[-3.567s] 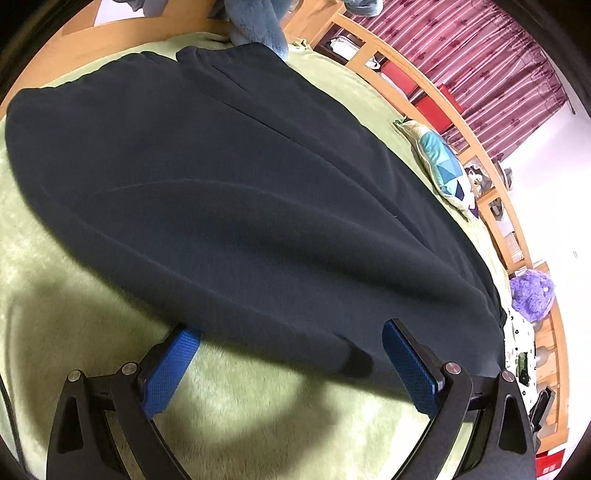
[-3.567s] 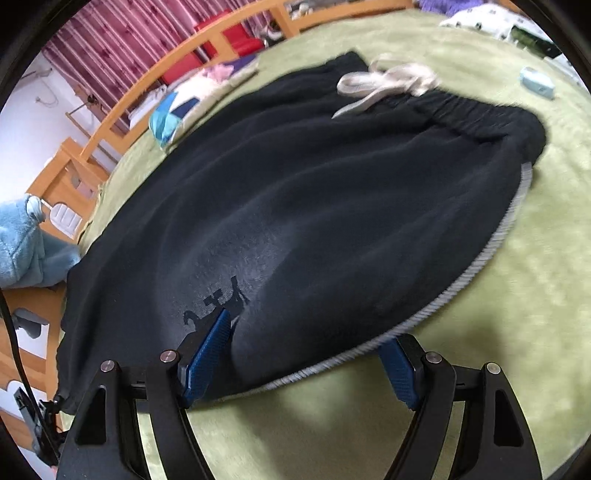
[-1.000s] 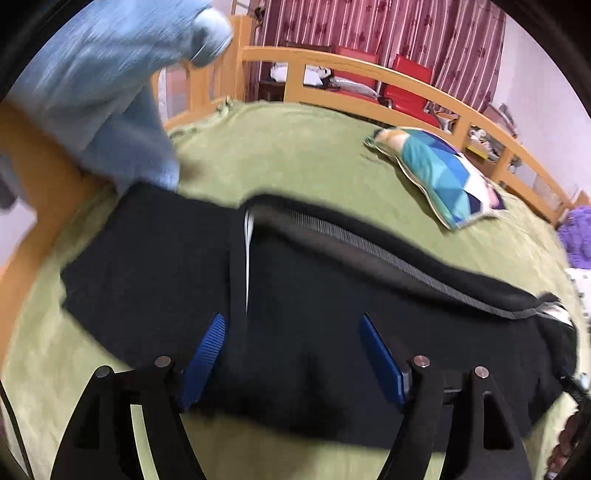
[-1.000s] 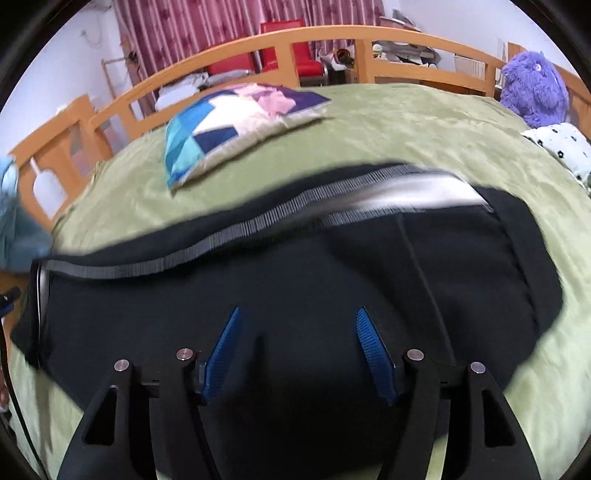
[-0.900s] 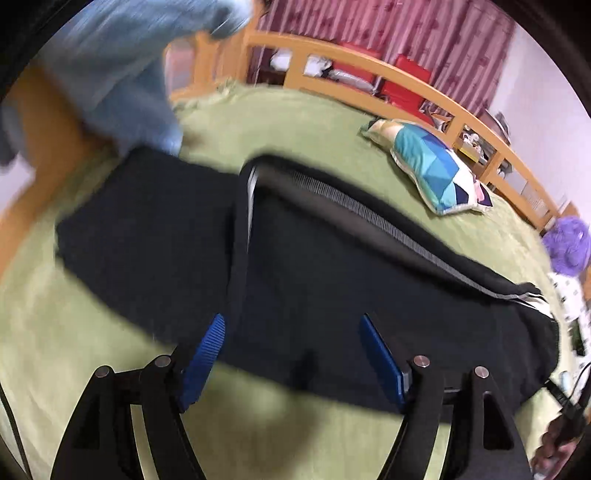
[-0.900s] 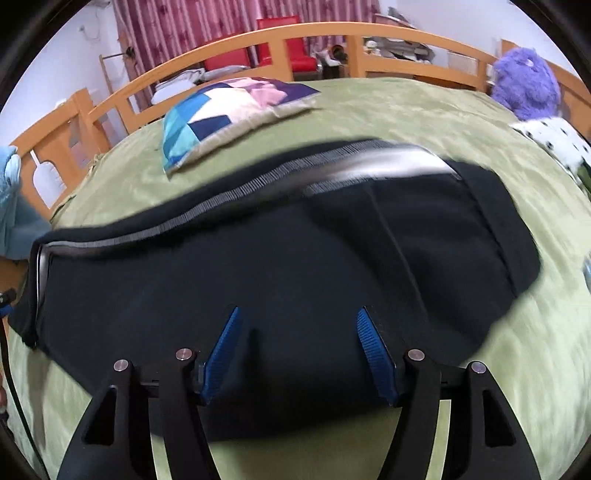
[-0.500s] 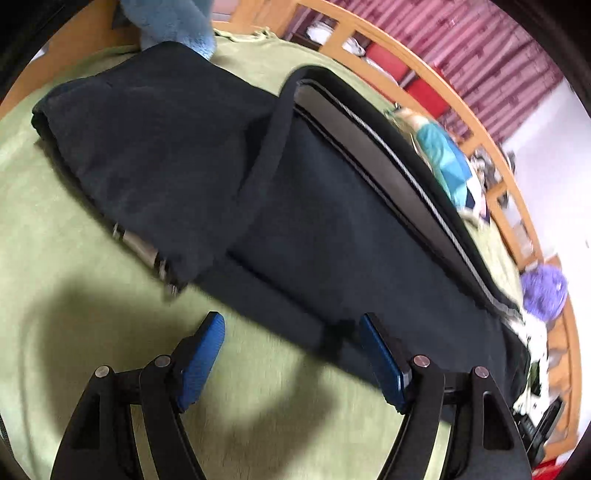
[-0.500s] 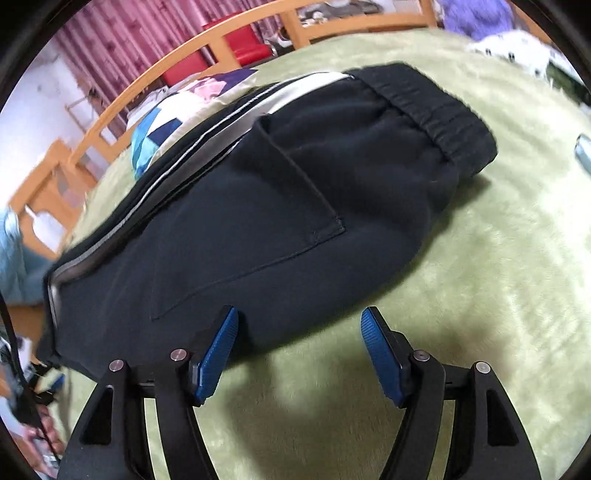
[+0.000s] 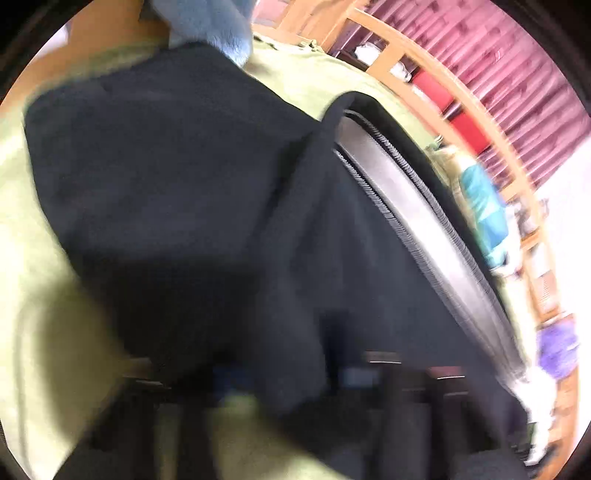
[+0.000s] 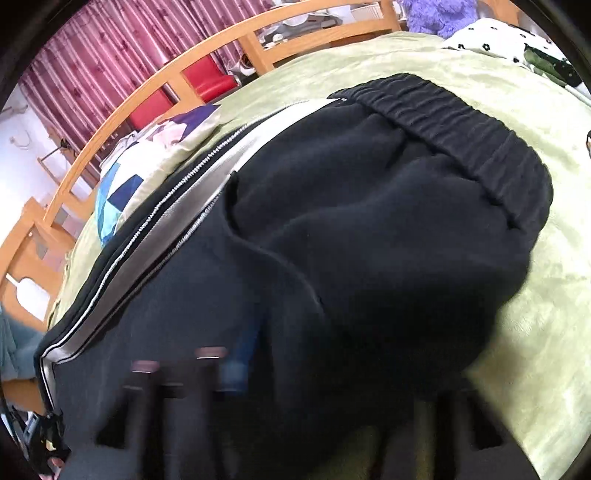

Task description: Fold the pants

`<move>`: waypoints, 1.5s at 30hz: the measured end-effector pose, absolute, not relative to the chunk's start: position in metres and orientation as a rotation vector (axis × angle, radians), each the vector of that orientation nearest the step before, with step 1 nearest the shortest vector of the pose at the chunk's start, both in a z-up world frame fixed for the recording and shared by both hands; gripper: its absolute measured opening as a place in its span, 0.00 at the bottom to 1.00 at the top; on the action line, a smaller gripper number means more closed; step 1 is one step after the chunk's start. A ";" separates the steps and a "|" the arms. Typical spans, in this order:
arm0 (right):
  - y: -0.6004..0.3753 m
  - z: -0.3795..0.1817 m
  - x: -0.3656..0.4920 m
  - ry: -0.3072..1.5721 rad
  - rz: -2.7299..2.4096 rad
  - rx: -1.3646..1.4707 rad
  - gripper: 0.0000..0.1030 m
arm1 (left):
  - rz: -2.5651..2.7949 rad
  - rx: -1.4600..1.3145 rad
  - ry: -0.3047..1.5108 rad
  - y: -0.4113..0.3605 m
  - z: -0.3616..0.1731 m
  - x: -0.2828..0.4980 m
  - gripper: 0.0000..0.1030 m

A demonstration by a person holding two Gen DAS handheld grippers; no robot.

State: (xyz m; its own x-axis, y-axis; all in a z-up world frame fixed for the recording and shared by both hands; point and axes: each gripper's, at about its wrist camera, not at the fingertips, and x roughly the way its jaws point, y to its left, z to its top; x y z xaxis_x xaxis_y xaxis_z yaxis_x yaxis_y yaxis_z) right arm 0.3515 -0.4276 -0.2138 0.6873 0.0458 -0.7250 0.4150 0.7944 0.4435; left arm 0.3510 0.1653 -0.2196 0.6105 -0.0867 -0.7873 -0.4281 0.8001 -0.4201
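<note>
Black pants [image 9: 184, 184] with a grey side stripe [image 9: 424, 229] lie folded lengthwise on the green bed cover [image 9: 33, 295]. In the blurred left wrist view, my left gripper [image 9: 291, 376] is low at the near edge by the leg end. Its jaws are closing with black fabric bunched between the blue pads. In the right wrist view the pants [image 10: 369, 221] show their elastic waistband [image 10: 461, 125] at the far right. My right gripper [image 10: 332, 376] is at the near edge below the waist, its jaws closing on a hump of fabric. That fabric hides the right pad.
A patchwork pillow [image 10: 147, 162] lies beyond the pants near the wooden bed rail [image 10: 147, 85]. A light blue garment [image 9: 207, 22] hangs at the leg end. A purple plush [image 10: 439, 14] and a white spotted cloth [image 10: 498, 40] sit past the waistband.
Both grippers dropped onto the near edge of the pants and rolled. Their jaws went from wide apart to narrow, with fabric caught between them.
</note>
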 end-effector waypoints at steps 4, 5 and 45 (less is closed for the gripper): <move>-0.432 -0.194 0.328 0.754 -0.191 0.652 0.19 | 0.167 -0.633 0.899 0.169 -0.208 0.329 0.11; -0.433 -0.188 0.320 0.748 -0.181 0.660 0.19 | 0.167 -0.621 0.898 0.168 -0.203 0.318 0.10; -0.441 -0.074 -0.004 0.701 -0.220 0.332 0.58 | -0.007 0.012 0.956 0.038 -0.177 0.068 0.53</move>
State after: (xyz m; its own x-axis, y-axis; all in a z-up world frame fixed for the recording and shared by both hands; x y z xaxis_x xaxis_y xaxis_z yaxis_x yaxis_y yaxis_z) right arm -0.0036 -0.4406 -0.0737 0.7442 -0.0863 -0.6624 0.3069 0.9249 0.2243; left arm 0.0682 0.0376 -0.1766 0.5767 -0.0009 -0.8169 0.0114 0.9999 0.0069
